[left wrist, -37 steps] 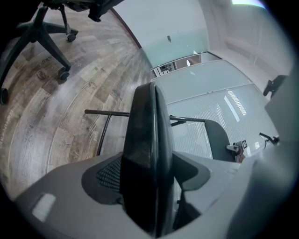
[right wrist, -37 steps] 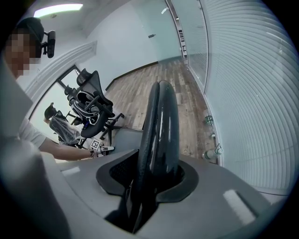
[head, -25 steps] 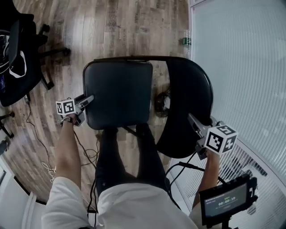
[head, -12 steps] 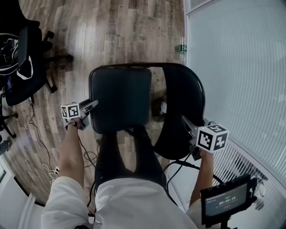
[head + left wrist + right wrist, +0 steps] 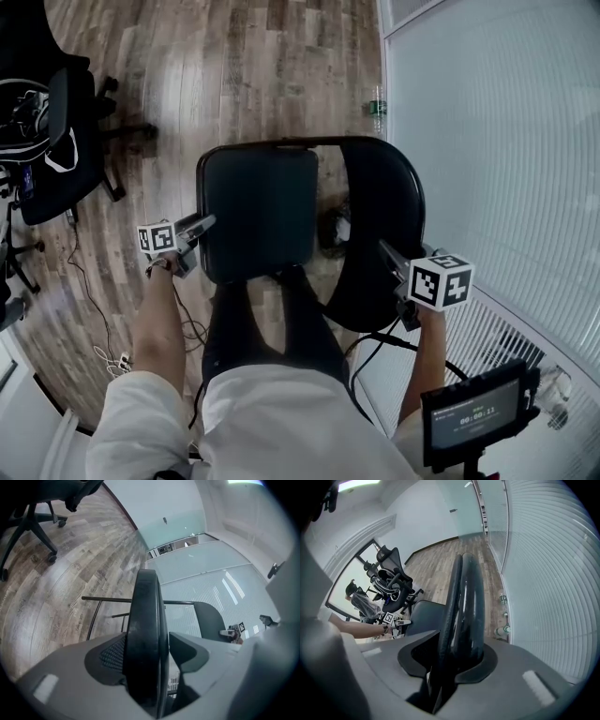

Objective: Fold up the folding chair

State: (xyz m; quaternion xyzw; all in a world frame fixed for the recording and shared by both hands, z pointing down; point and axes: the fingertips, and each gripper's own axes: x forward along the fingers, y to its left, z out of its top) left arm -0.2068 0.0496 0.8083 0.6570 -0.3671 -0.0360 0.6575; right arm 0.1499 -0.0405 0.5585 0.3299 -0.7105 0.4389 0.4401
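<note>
My left gripper (image 5: pixel 202 226) has the near side edge of the folding chair's black padded seat (image 5: pixel 258 211) between its jaws. They have just been closing, and both pads now press on the thick cushion, so the jaws stand wide. In the left gripper view the seat runs straight ahead of the jaws, edge-on.

My right gripper (image 5: pixel 386 253) points steeply down and is clamped on the rim of the chair's curved black backrest (image 5: pixel 380 211). Its jaws have also just been closing and stand narrower than the left pair. In the right gripper view the rim fills the gap between the pads.

The seat and backrest lie side by side between the two grippers. A thin dark frame tube (image 5: pixel 112 600) crosses beyond the left gripper's jaws.

Left of the left gripper, loose cables (image 5: pixel 94 291) trail over the wood floor (image 5: pixel 253 75). Farther out on that side stands a black office chair (image 5: pixel 56 141). Beyond the right gripper, a small bottle (image 5: pixel 377 106) stands at the foot of a glass wall with blinds (image 5: pixel 497 141).
</note>
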